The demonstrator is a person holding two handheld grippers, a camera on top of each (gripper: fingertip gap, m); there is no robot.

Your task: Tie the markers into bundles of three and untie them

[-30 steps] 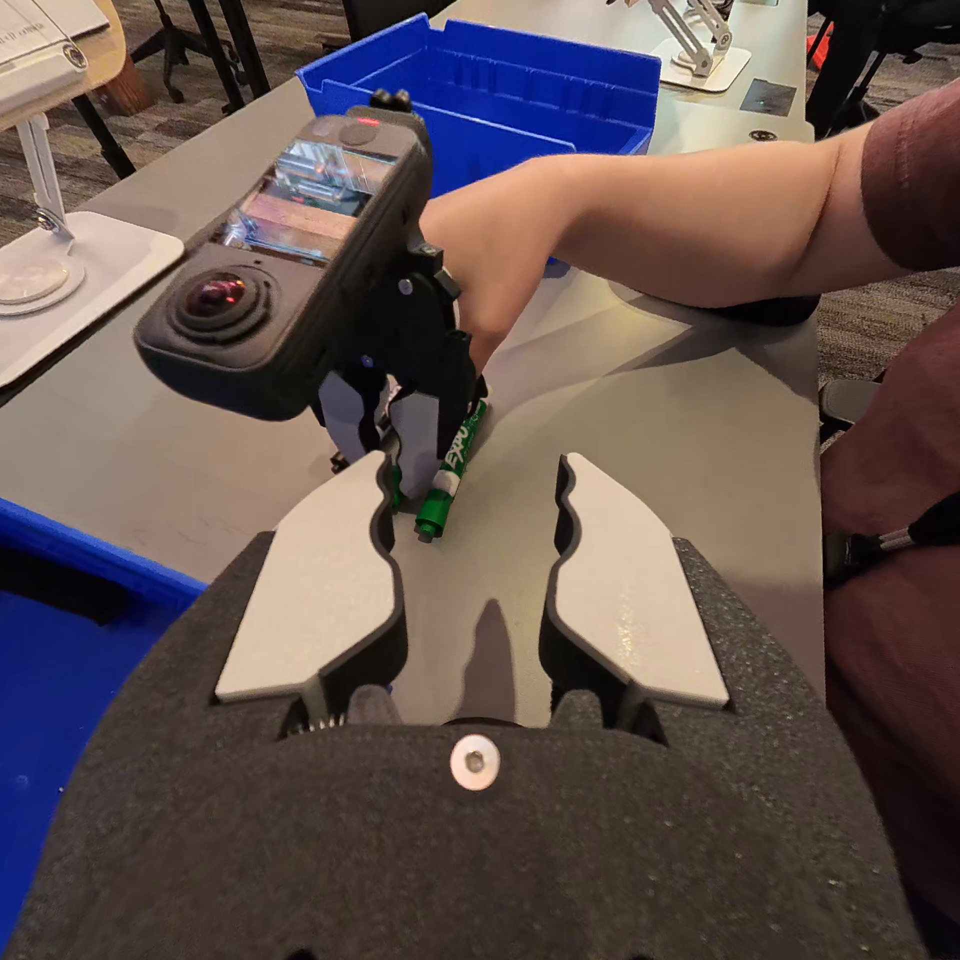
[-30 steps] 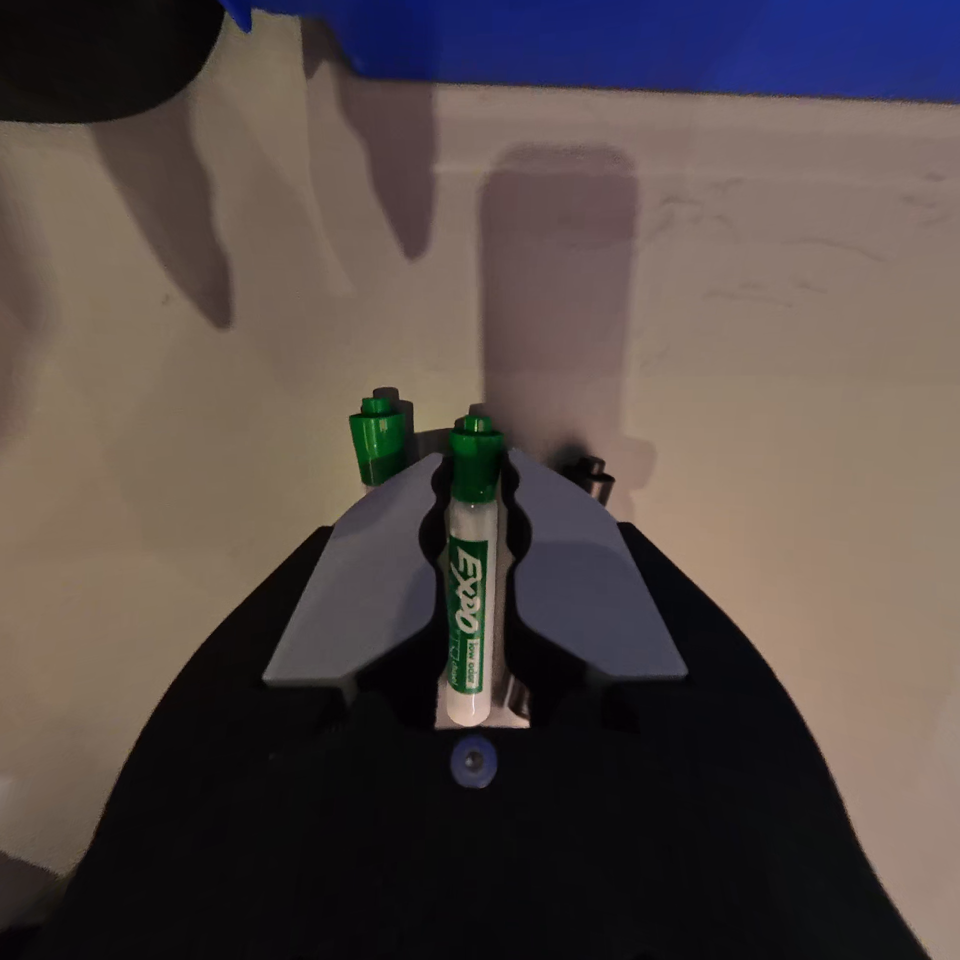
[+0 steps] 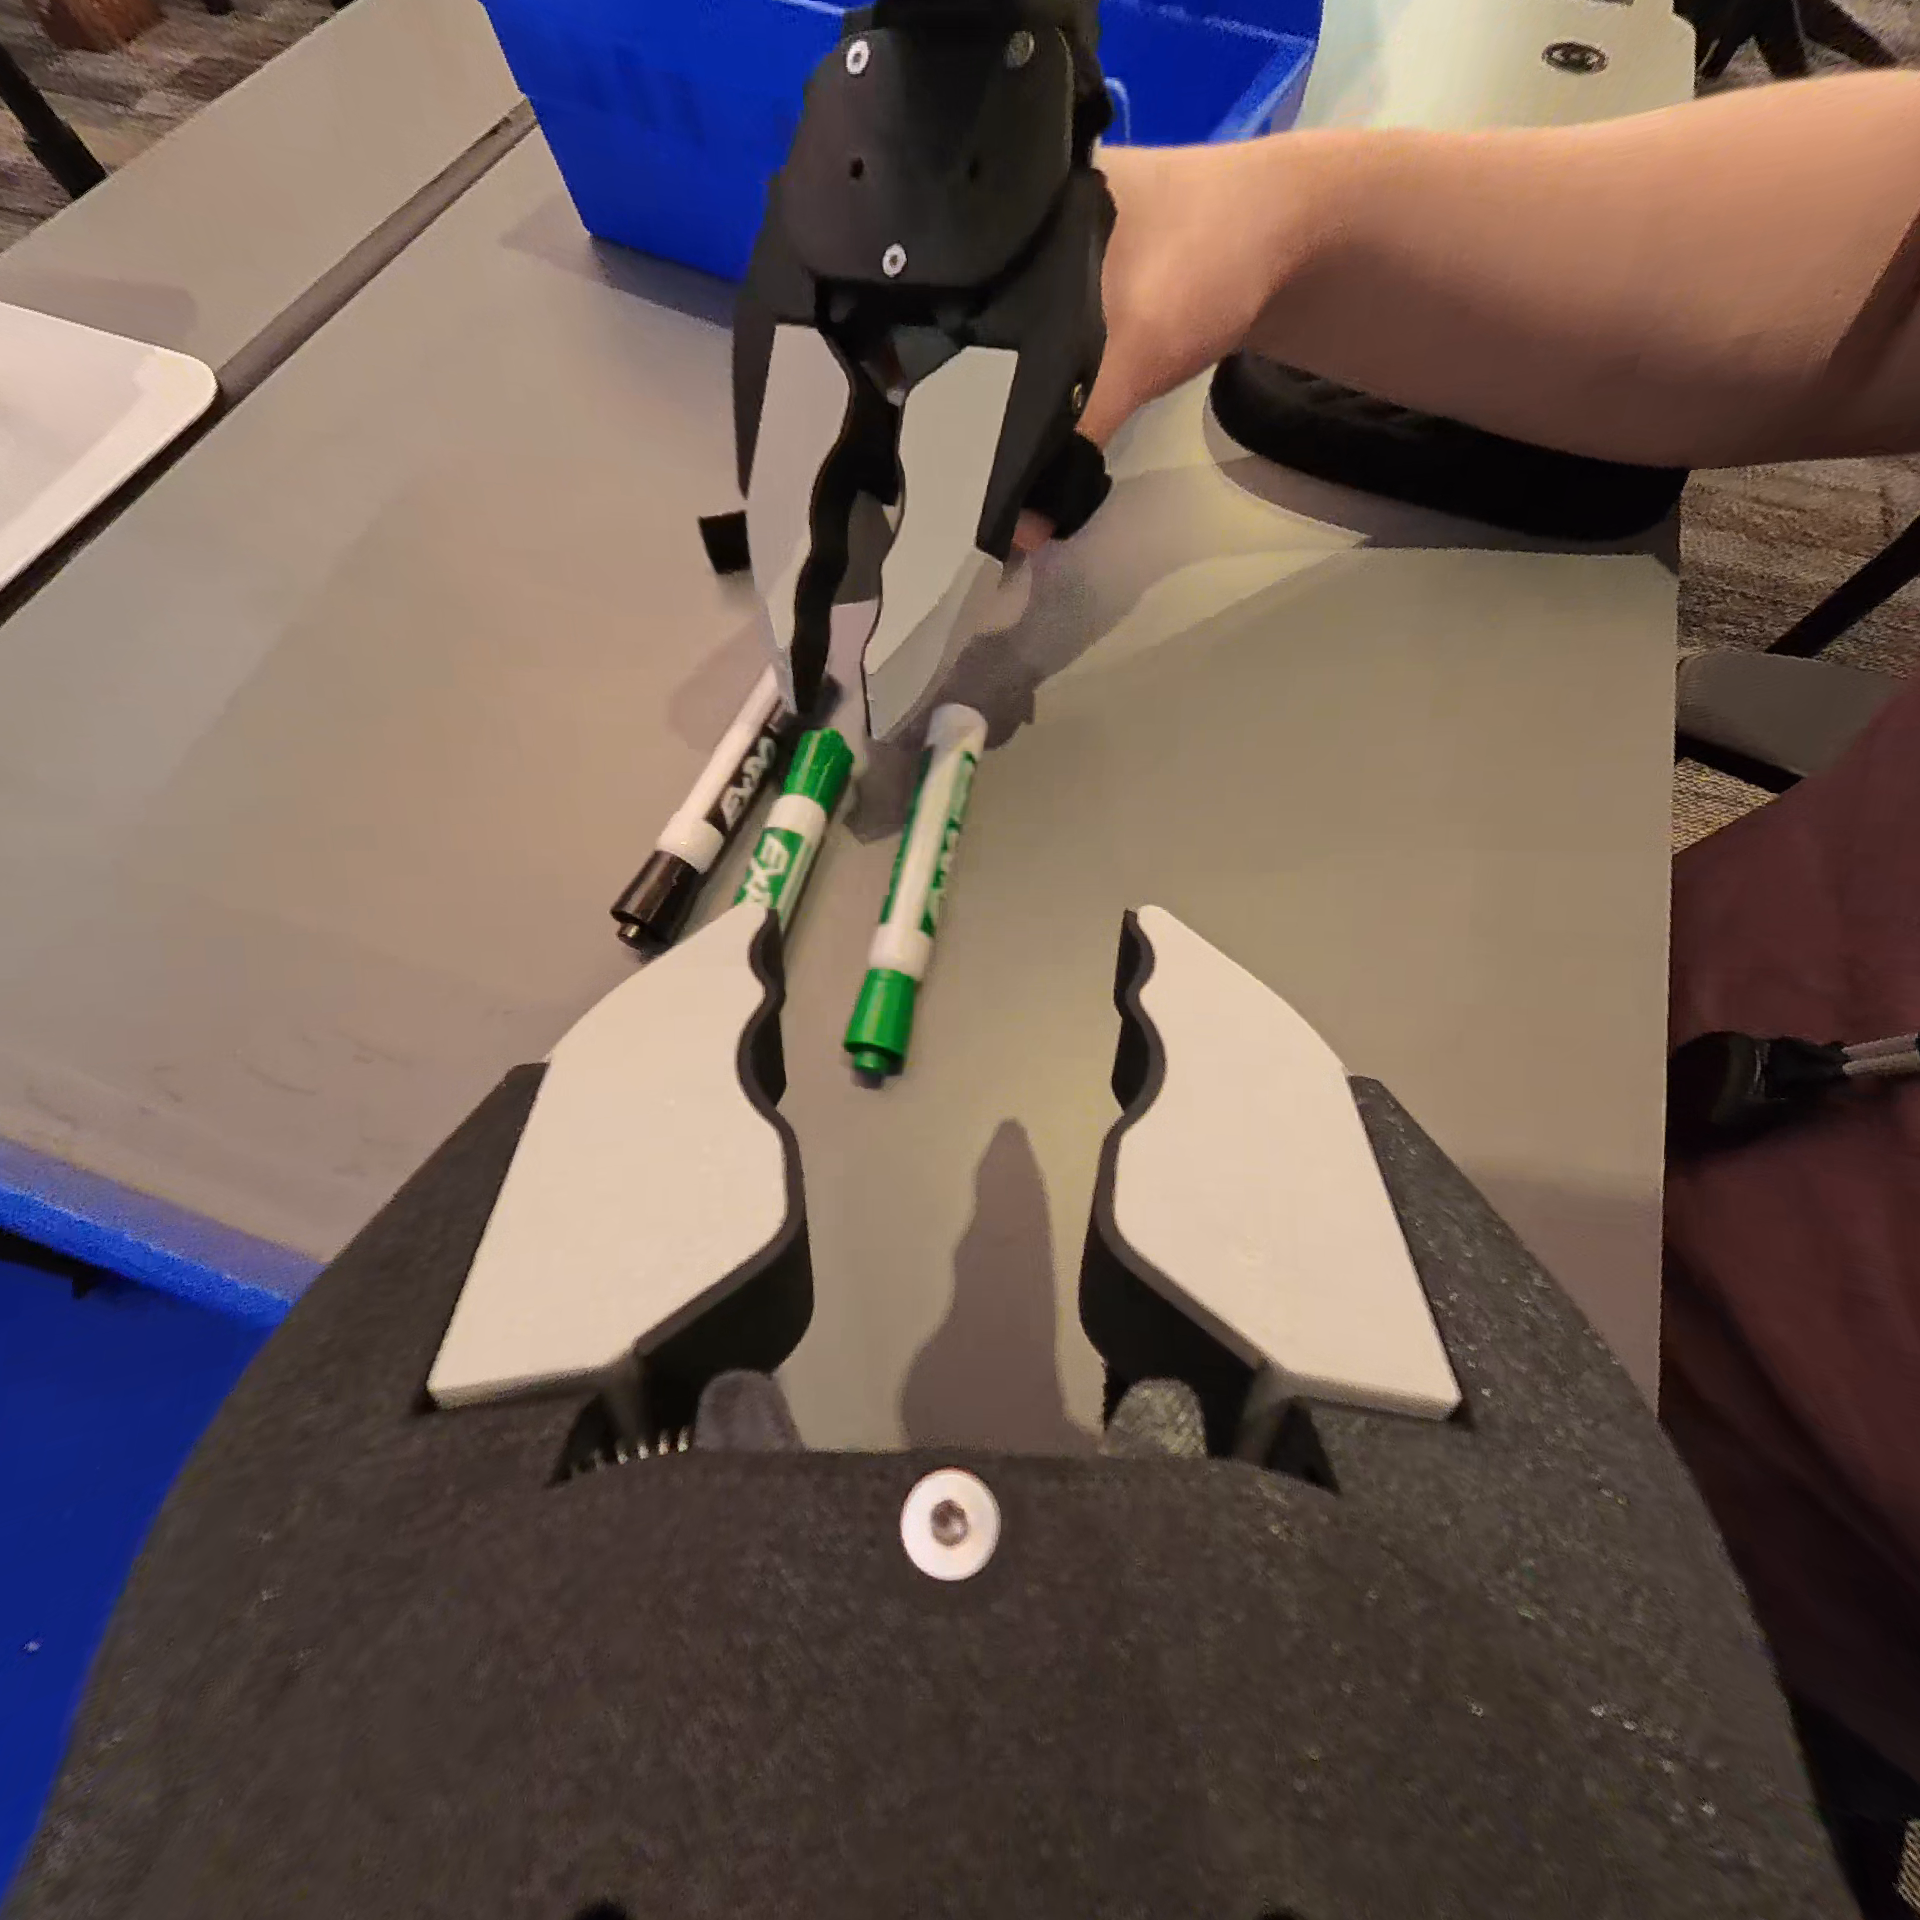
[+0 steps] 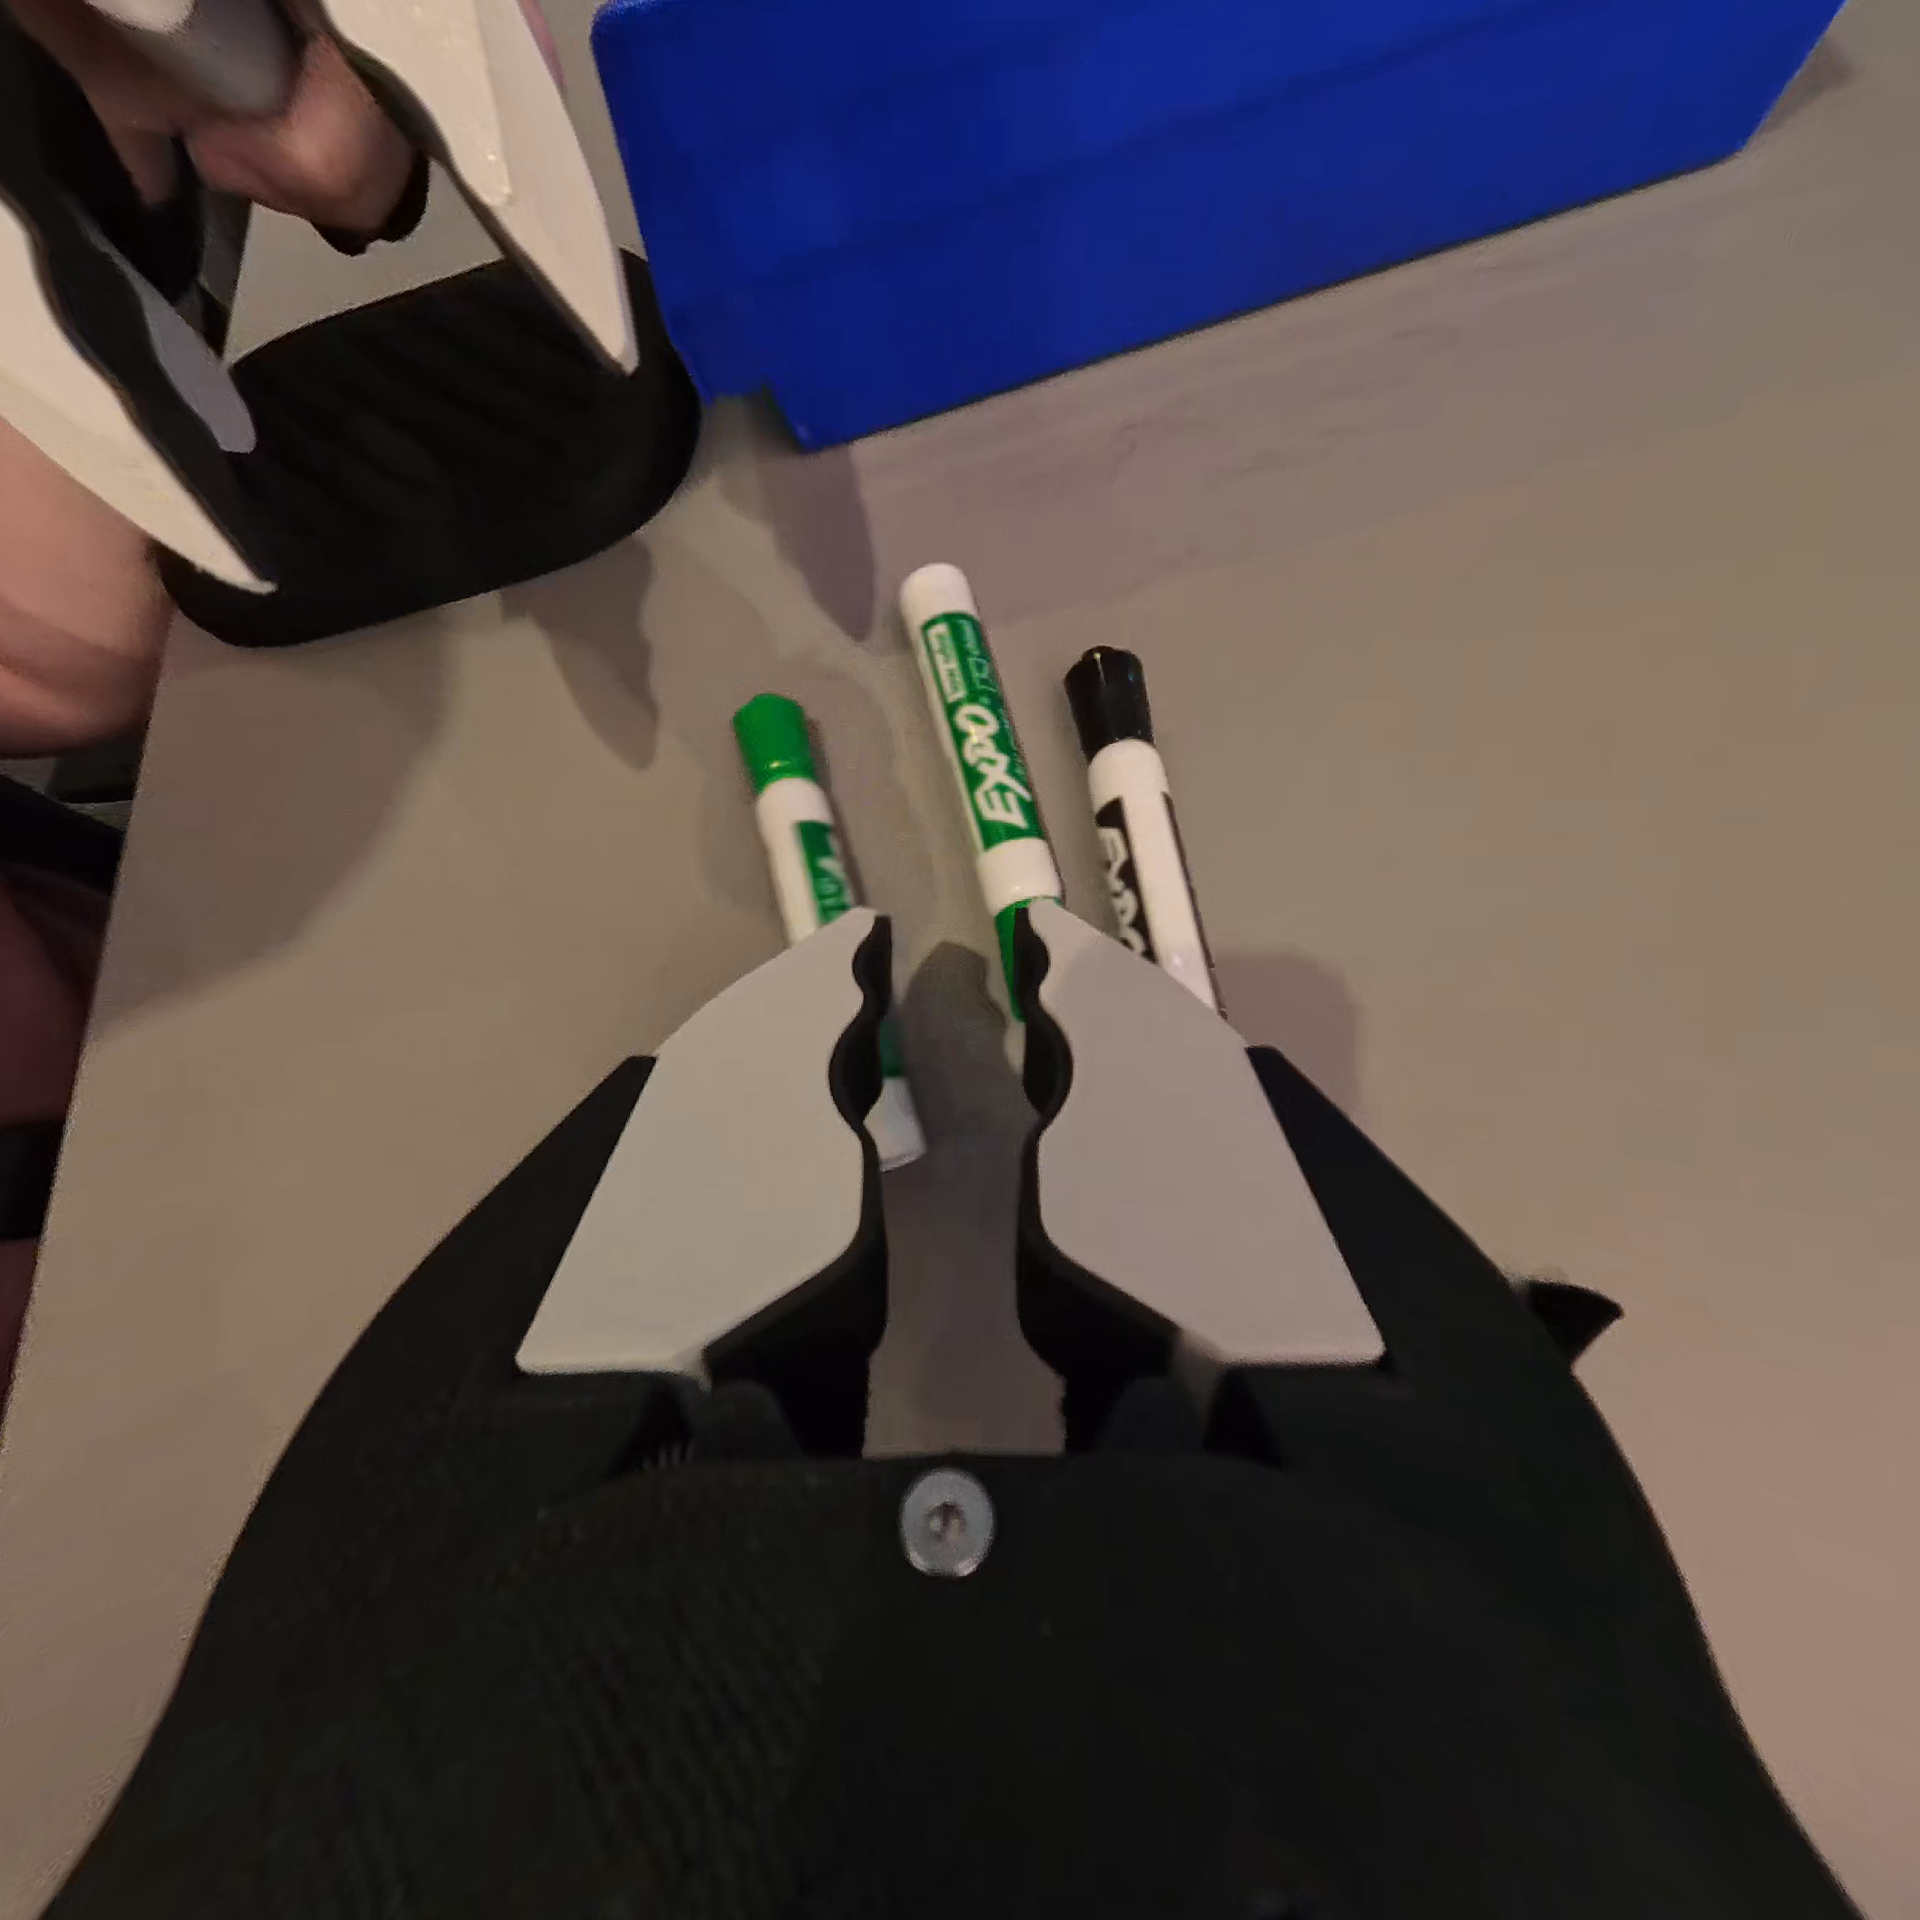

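Note:
Three markers lie loose, side by side and apart, on the grey table (image 3: 1299,831): a black-capped marker (image 3: 717,821), a green marker (image 3: 795,831) beside it and a second green marker (image 3: 920,894). My left gripper (image 3: 945,925) is open and empty, just short of them. My right gripper (image 3: 831,707) hangs over their far ends, its jaws a little apart and empty. In the right wrist view my right gripper (image 4: 954,920) is above the gap between a green marker (image 4: 795,821) and the middle green marker (image 4: 982,748); the black marker (image 4: 1127,790) lies at the right.
A blue bin (image 3: 665,156) stands at the back and another blue bin (image 3: 104,1351) at the near left. A person's forearm (image 3: 1455,270) rests on a black pad (image 3: 1455,457). A small black strap (image 3: 717,540) lies behind the right gripper. A white tray (image 3: 62,416) is at the left. Left tips to right tips: about 11 centimeters.
My right gripper was shut on a green marker; it has let it go and lifted away. The three markers now lie separate on the table. My left gripper stays open.

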